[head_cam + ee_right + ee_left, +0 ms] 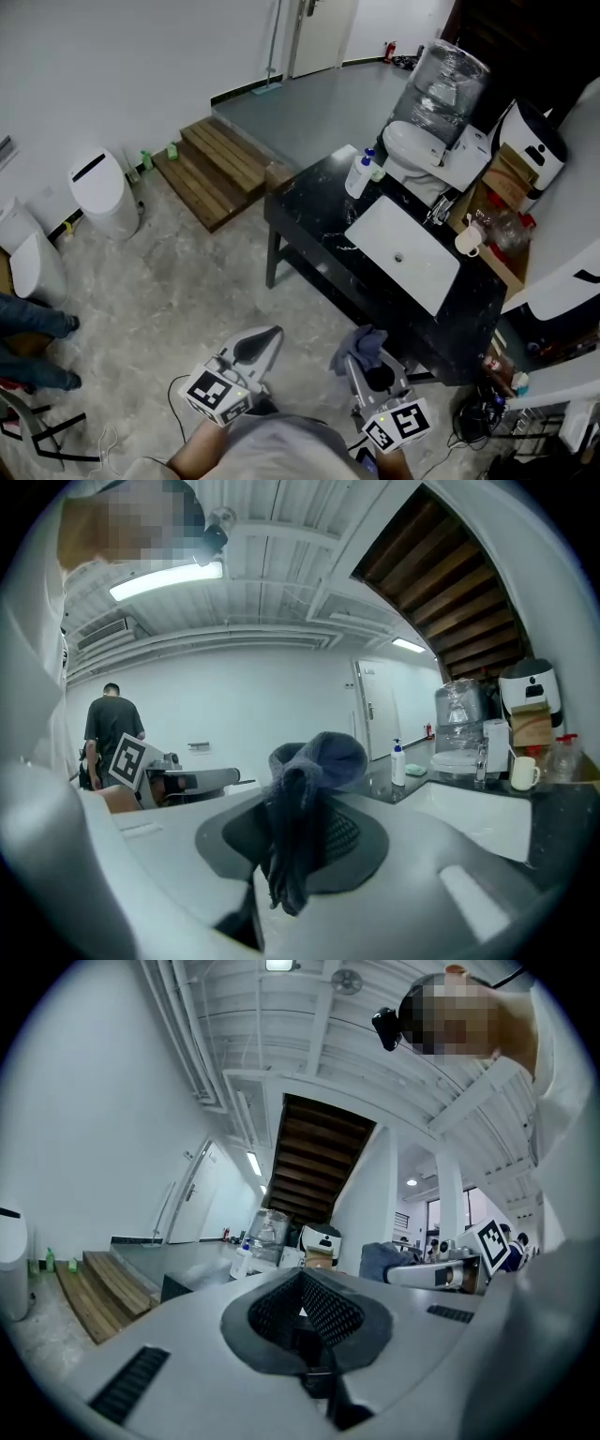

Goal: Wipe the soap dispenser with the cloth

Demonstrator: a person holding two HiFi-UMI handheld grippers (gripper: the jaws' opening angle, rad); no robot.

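Closest to the head camera are the 2 hand-held grippers, low in the frame above the pale stone floor (178, 281). On the left gripper (264, 345) the jaws are pressed together with nothing between them; its own view shows the dark pads meeting on empty air. The right gripper (367, 361) is clamped on the cloth (359, 345), a dark blue-grey rag that bunches up above the jaws and hangs down in front of them.

The soap dispenser (360, 175), a white bottle with a blue pump, stands upright near the far left corner of the black counter (309, 216), just beside the far corner of the white basin (405, 251). It is well apart from both grippers, with the near edge of the counter and the basin lying between it and the cloth. In the right gripper view it shows small and distant past the rag.

As I judge it, only 1 part of the task is done: the cloth is in hand. The wipe itself has not begun, since nothing touches the bottle. What is left is to bring the cloth across to the dispenser and rub it over the body and the pump. The empty left gripper is free to steady the bottle.
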